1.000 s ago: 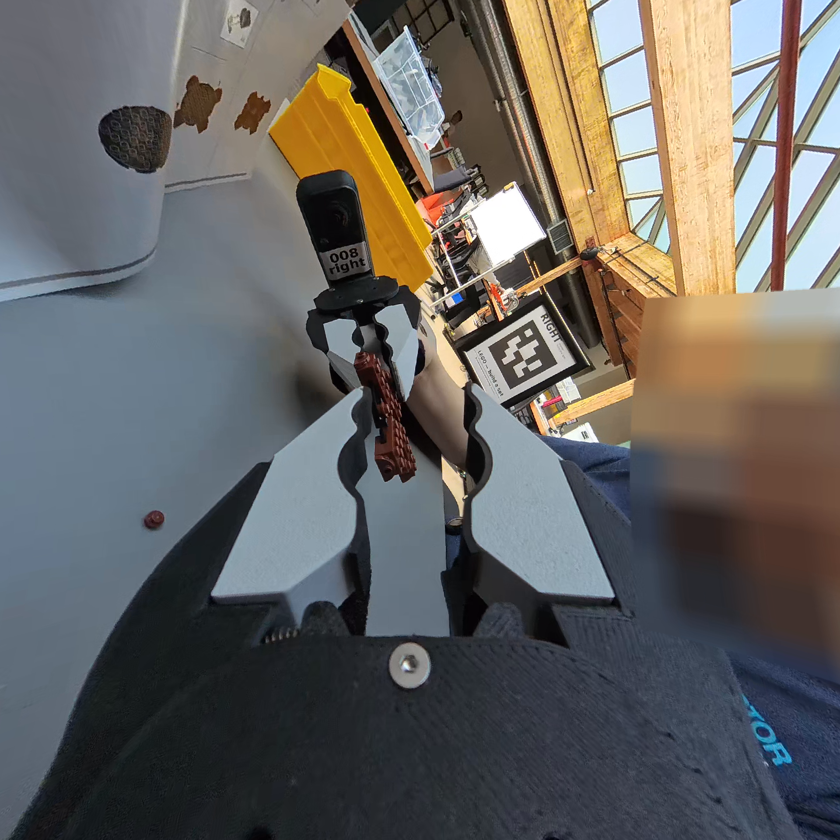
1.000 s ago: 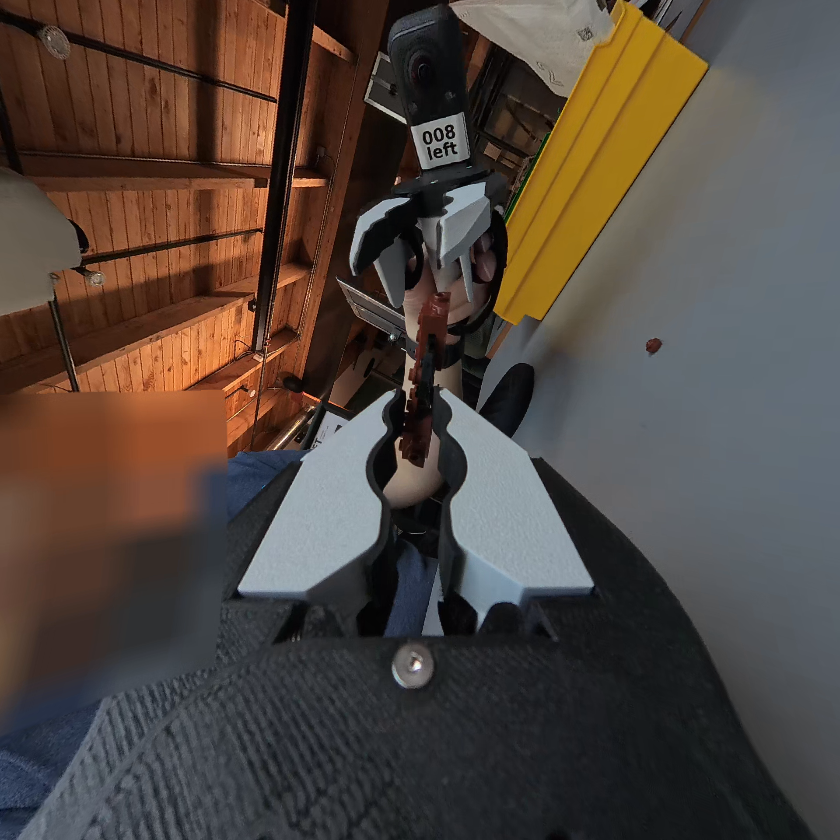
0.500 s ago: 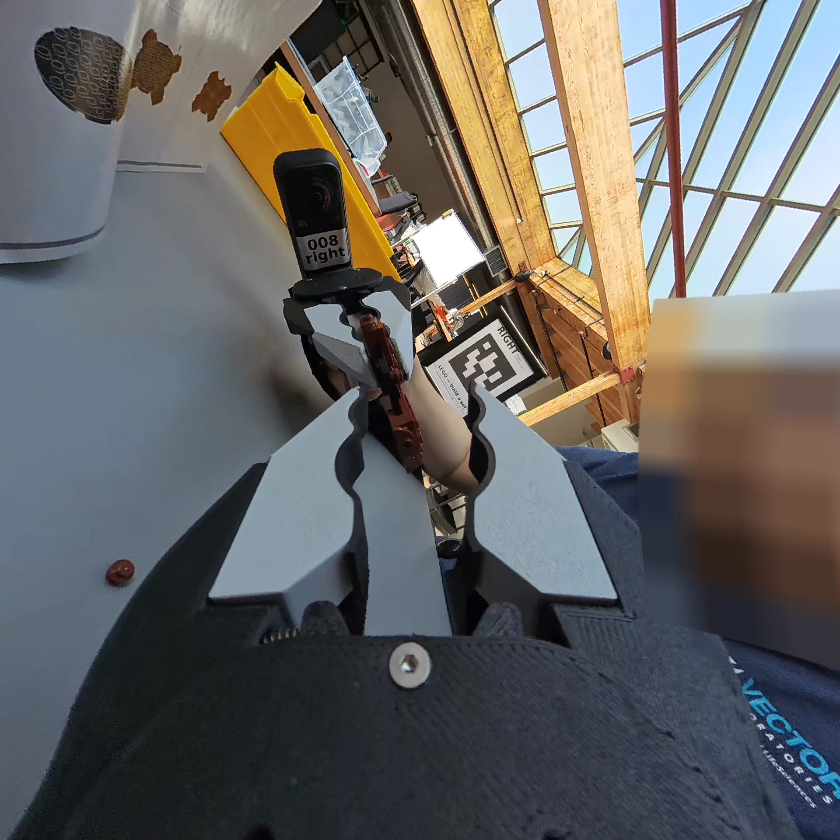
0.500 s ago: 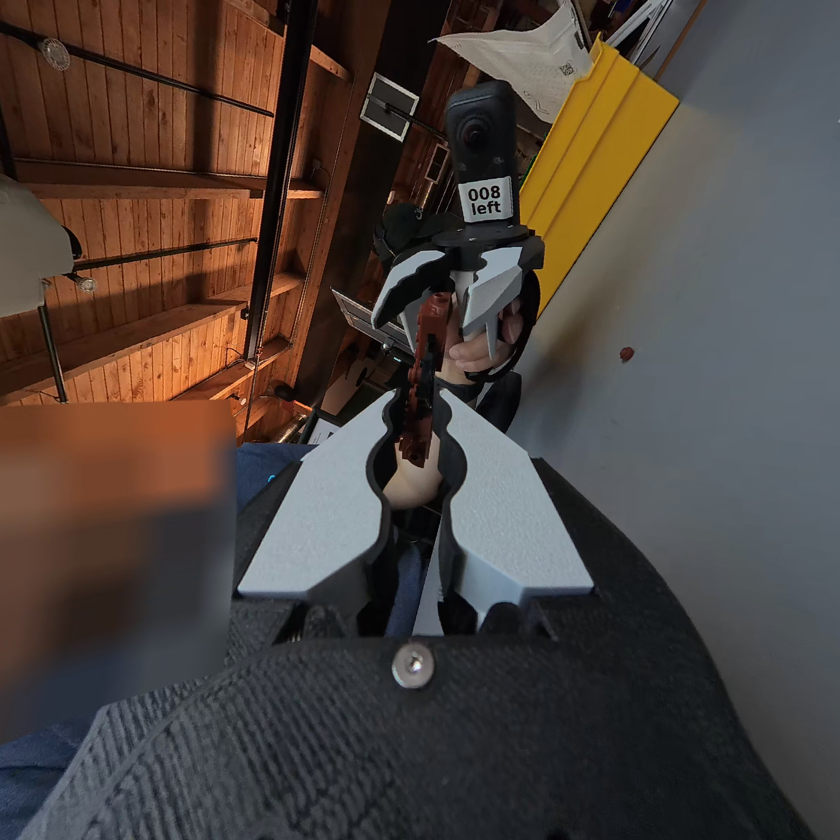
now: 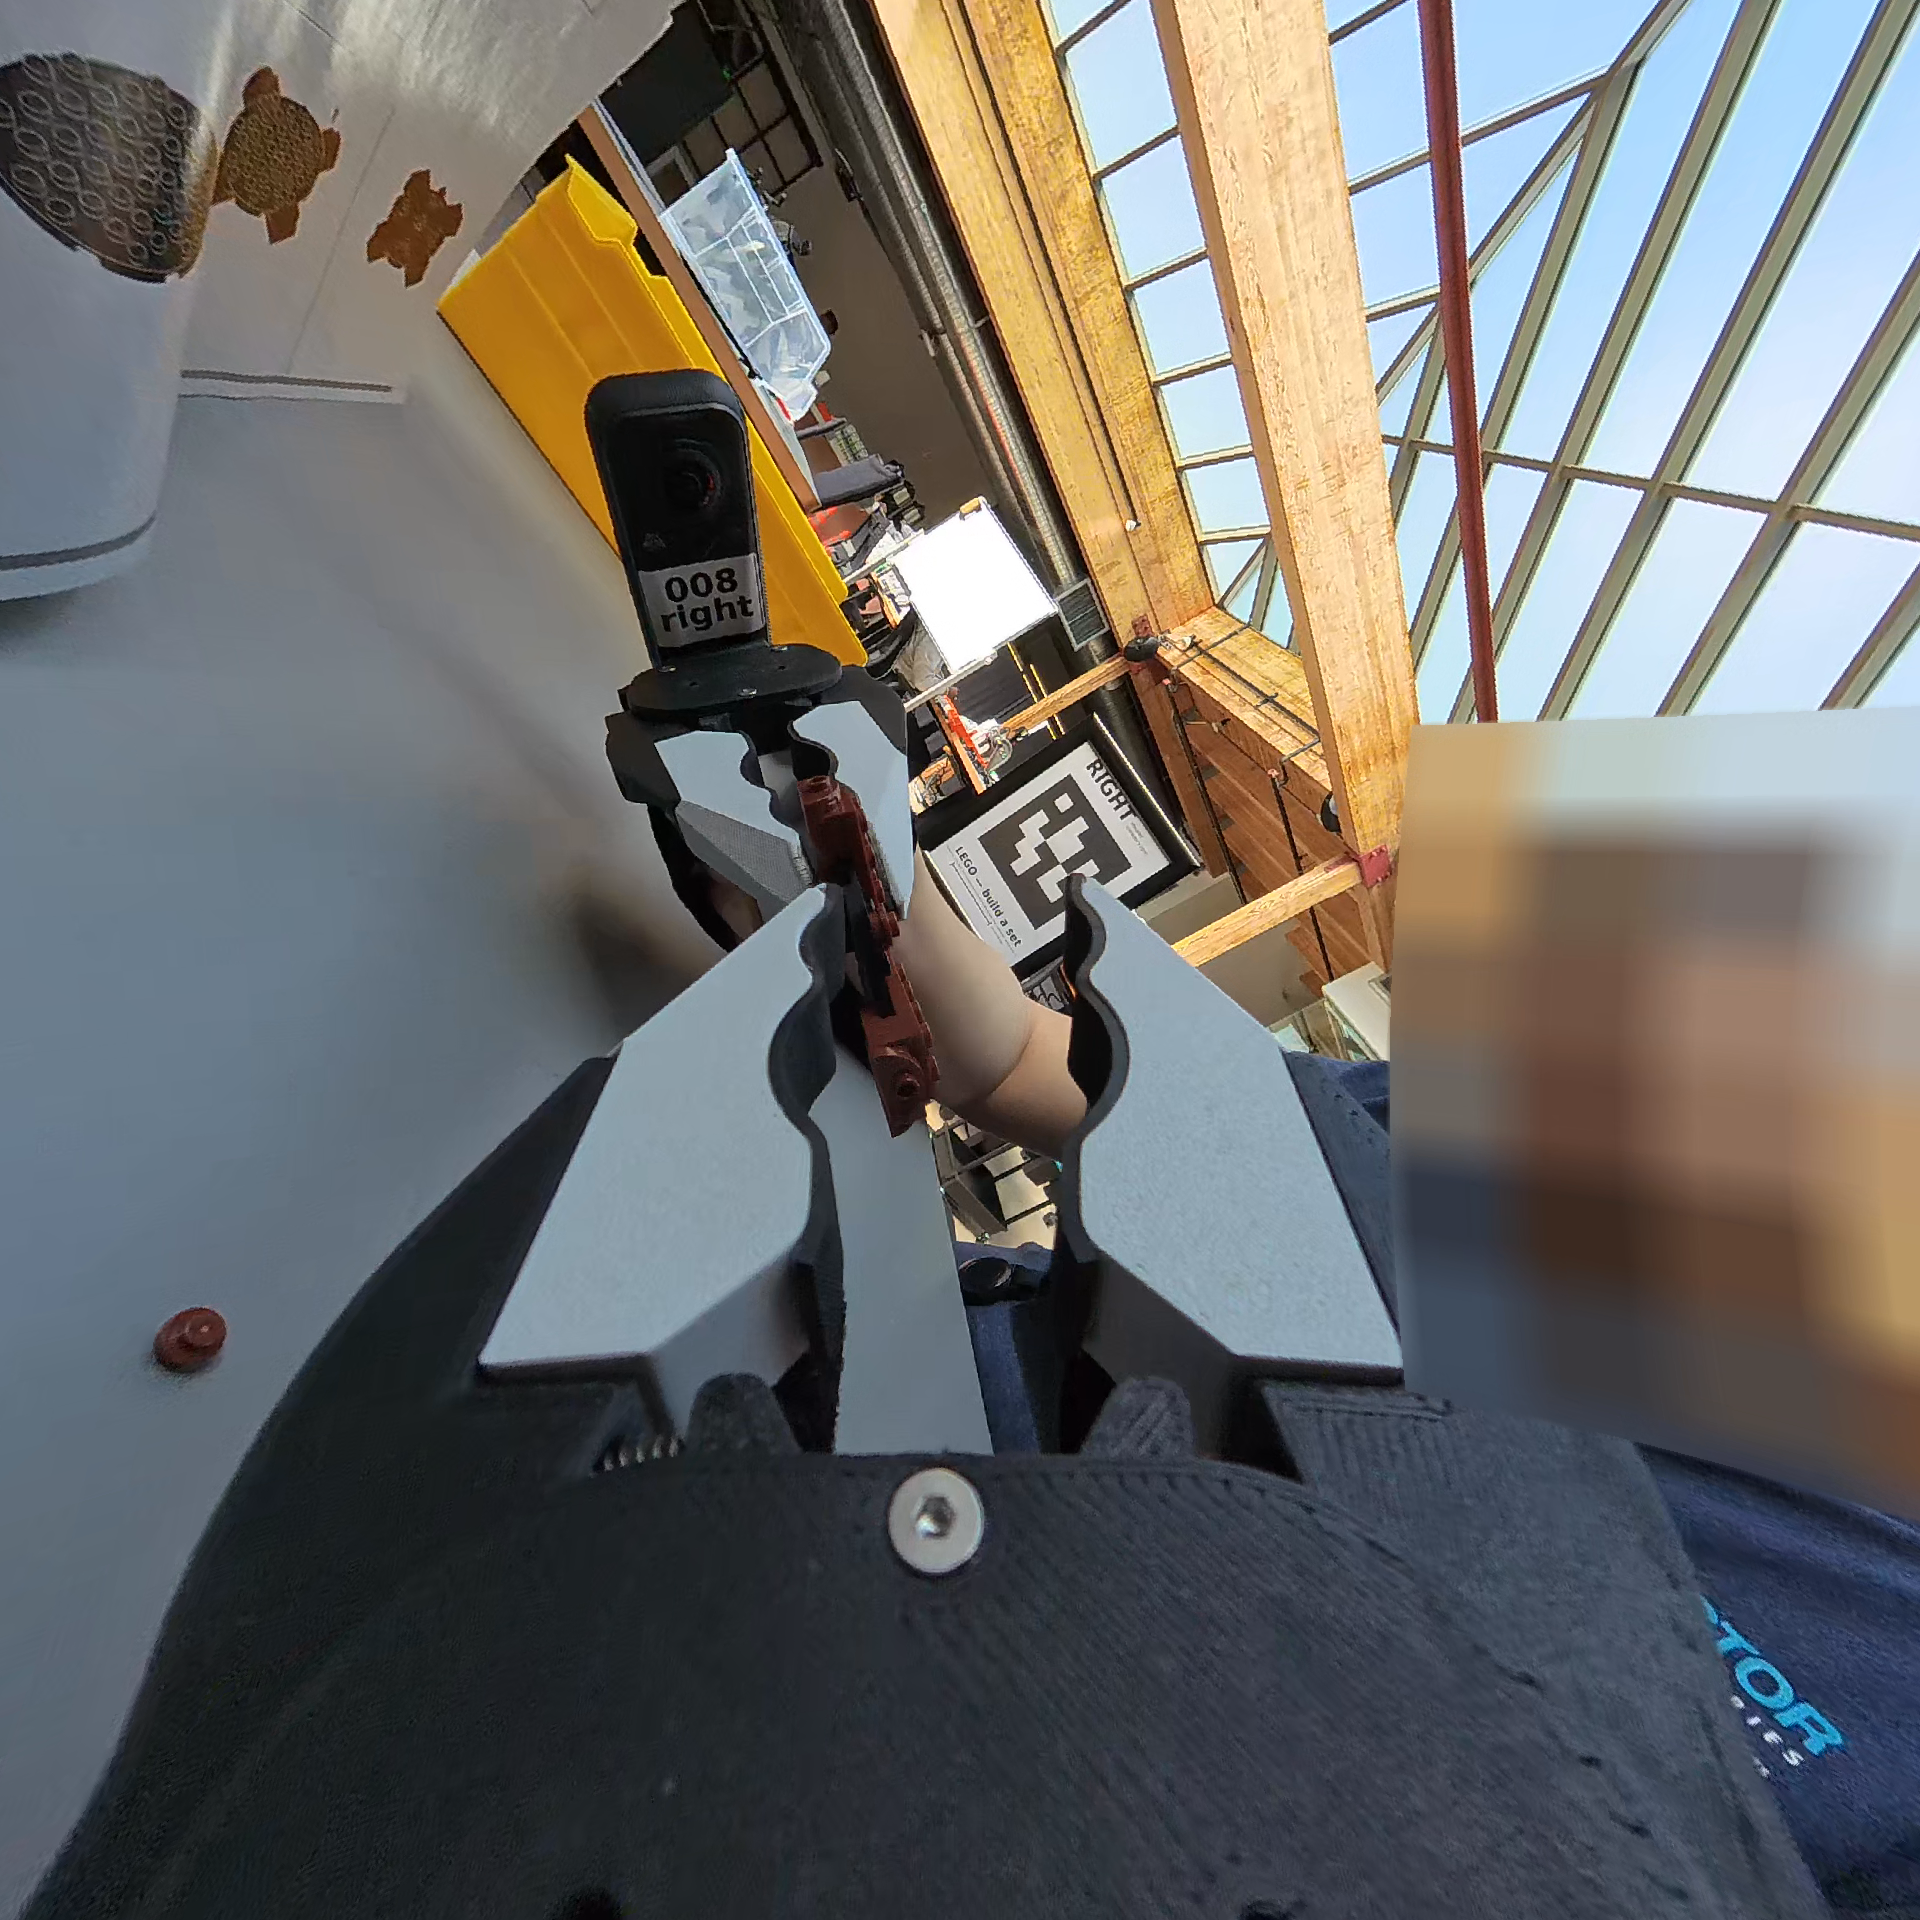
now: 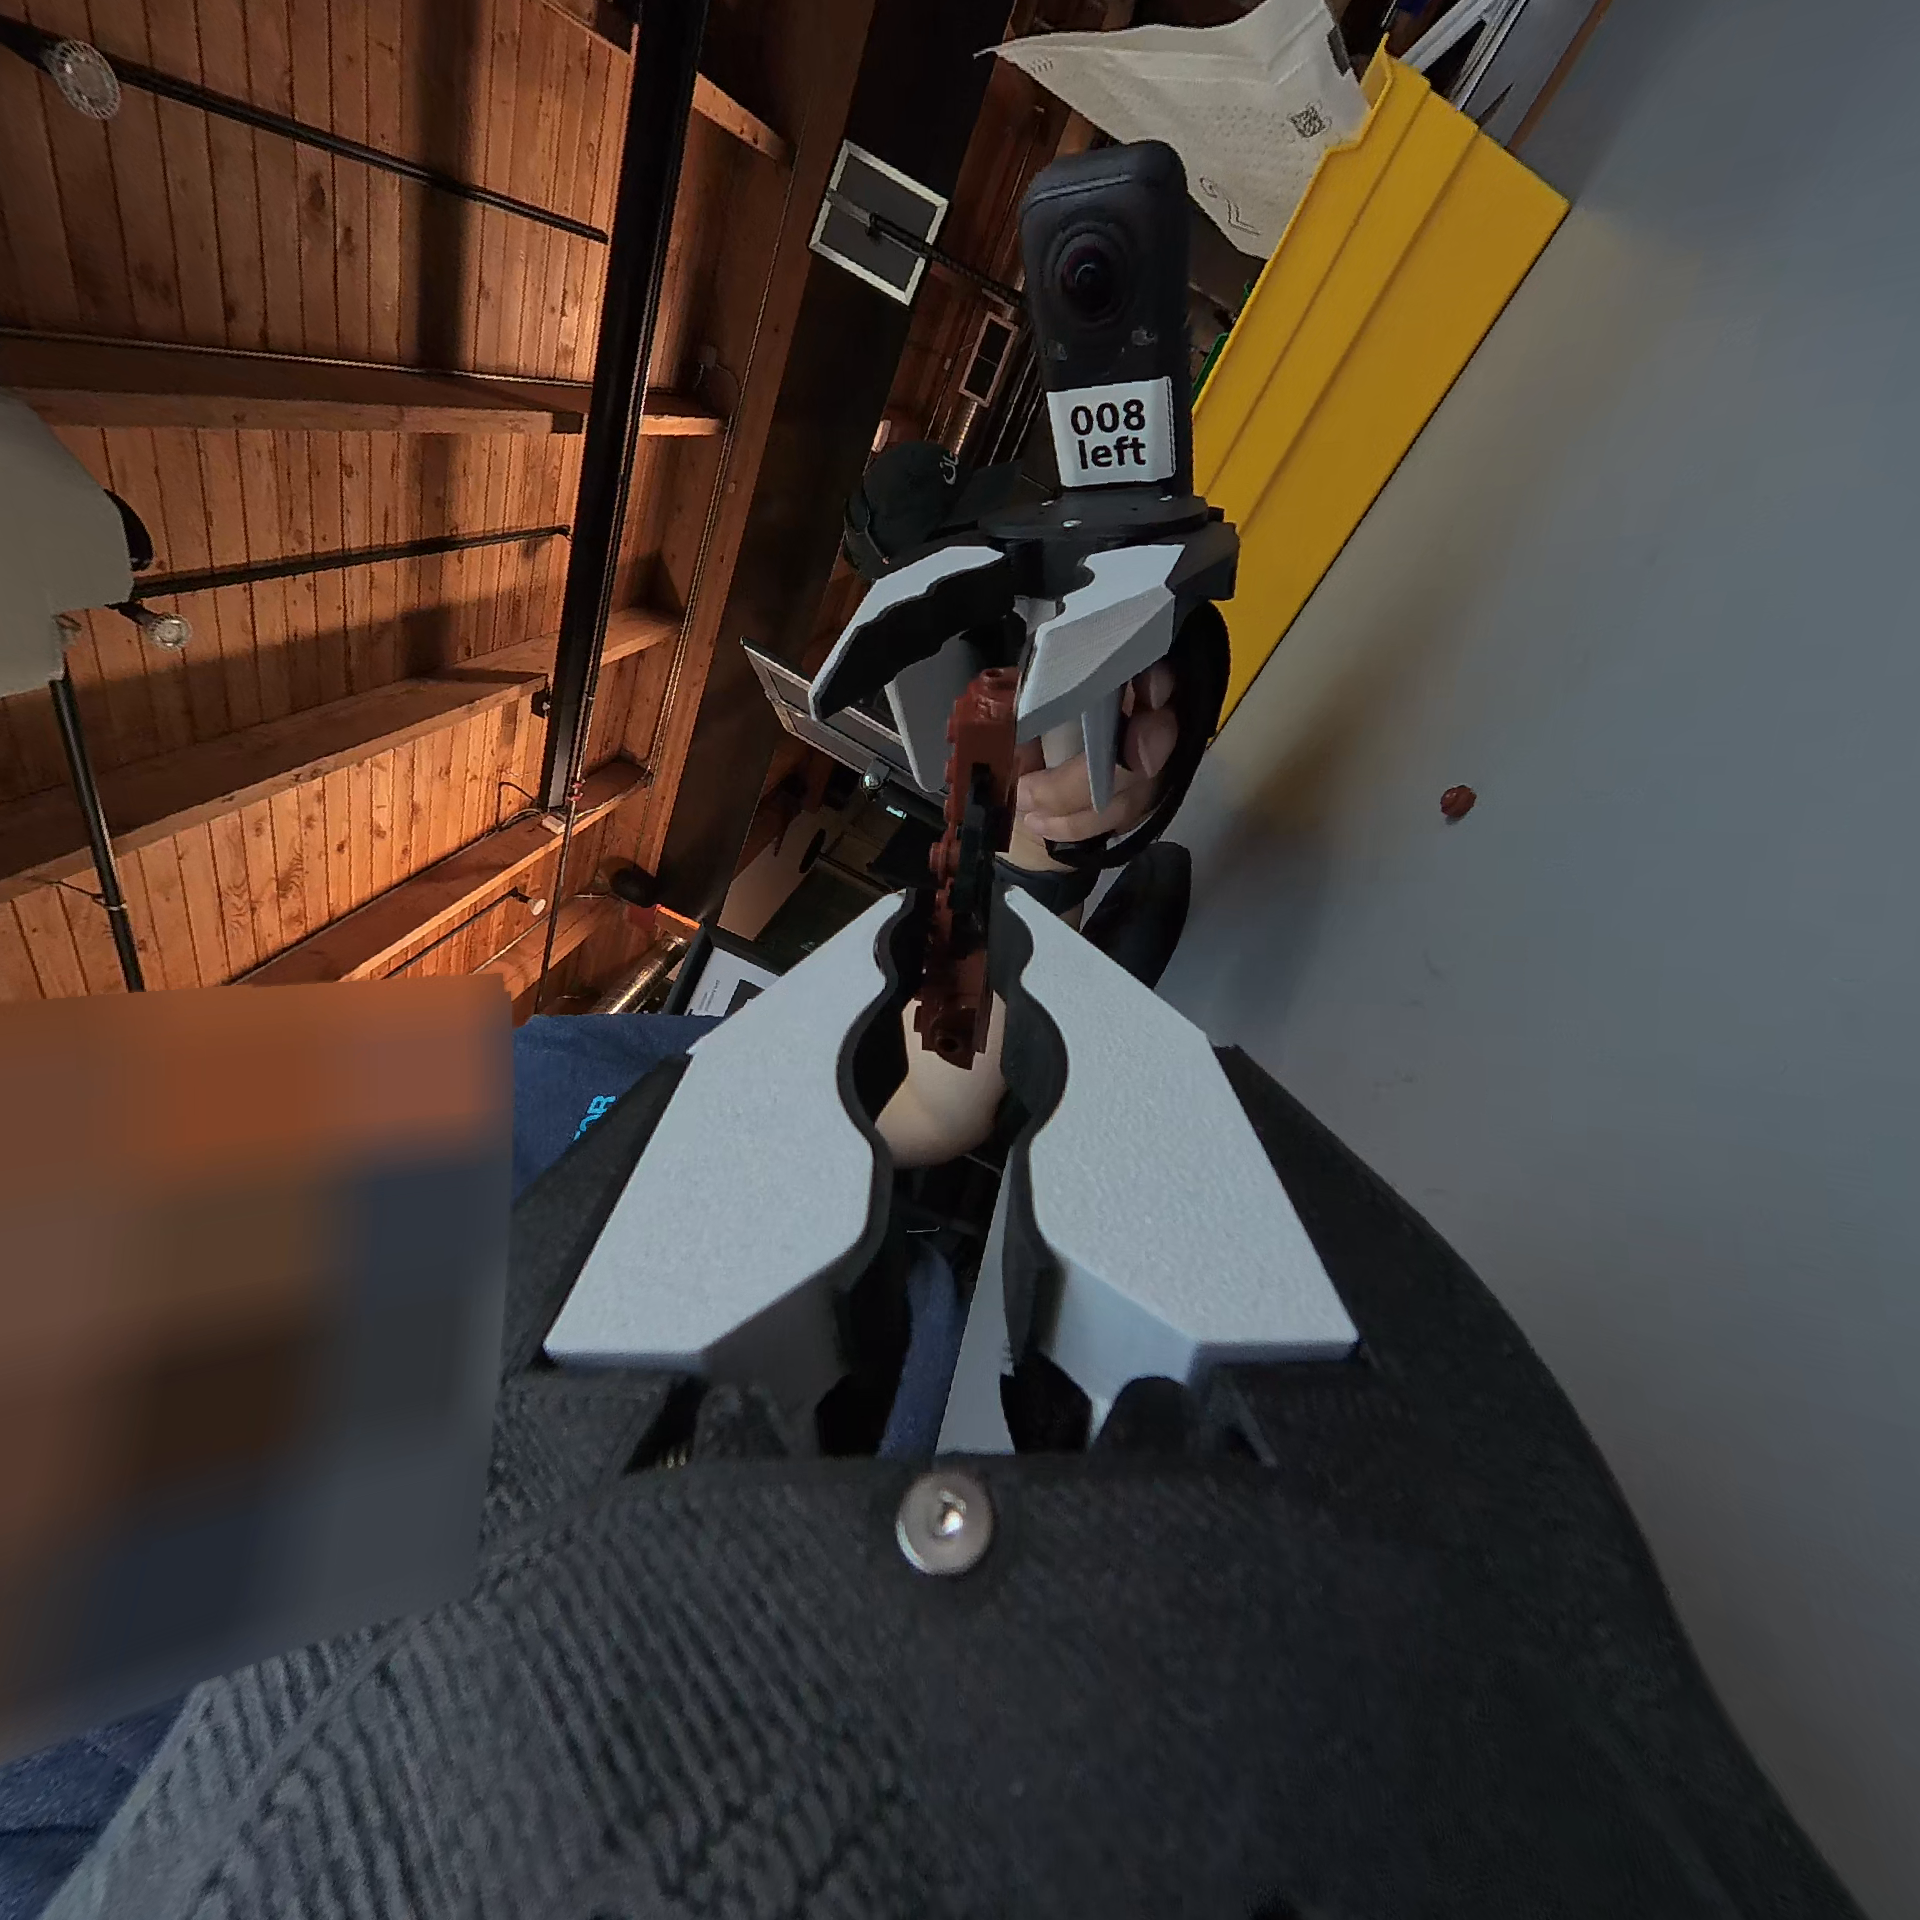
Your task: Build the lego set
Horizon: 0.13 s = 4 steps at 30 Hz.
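A long reddish-brown and black lego assembly is held in the air, upright between the two grippers. My right gripper is shut on its near end. In the left wrist view the right gripper shows farther off, clamped on the assembly. My left gripper is open, and the assembly's free end lies between its fingers, close against the left finger. In the right wrist view the left gripper faces me with its jaws apart around the assembly's far end. A small round brown piece lies loose on the grey table.
The grey table carries the small round piece and a yellow bin at its far edge, also in the right wrist view. A white sheet with printed pictures lies at the far left. A person's forearm is behind the assembly. Tip to tip, the grippers are about 4 centimeters apart.
The two grippers have come closer together. The assembly's free end now reaches deeper between my left gripper's open fingers. The right gripper has kept its hold.
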Available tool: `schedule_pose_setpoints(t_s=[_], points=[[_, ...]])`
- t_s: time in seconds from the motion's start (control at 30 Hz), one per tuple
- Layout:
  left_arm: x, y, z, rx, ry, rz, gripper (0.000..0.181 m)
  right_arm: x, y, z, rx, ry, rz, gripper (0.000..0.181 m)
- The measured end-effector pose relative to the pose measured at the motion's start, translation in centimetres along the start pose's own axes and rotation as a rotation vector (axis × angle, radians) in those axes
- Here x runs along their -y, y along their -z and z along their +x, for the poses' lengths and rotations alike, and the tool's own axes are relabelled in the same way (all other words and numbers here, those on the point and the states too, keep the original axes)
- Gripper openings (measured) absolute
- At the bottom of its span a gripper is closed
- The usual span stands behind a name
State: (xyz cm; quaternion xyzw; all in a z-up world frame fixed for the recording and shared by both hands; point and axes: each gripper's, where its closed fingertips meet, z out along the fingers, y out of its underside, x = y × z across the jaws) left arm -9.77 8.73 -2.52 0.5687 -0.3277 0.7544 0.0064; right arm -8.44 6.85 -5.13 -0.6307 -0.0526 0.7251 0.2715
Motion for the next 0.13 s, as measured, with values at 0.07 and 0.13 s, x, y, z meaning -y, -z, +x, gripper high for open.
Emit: schedule_pose_setpoints(t_s=[0.07,0.13], points=[[0.14,0.19,0.00,0.001,0.002,0.006,0.040,0.12,0.12,0.01,-0.001,0.001,0.004,0.010],[0.25,0.35,0.07,0.000,0.002,0.010,0.040,0.19,0.21,0.04,-0.001,0.000,0.005,0.010]])
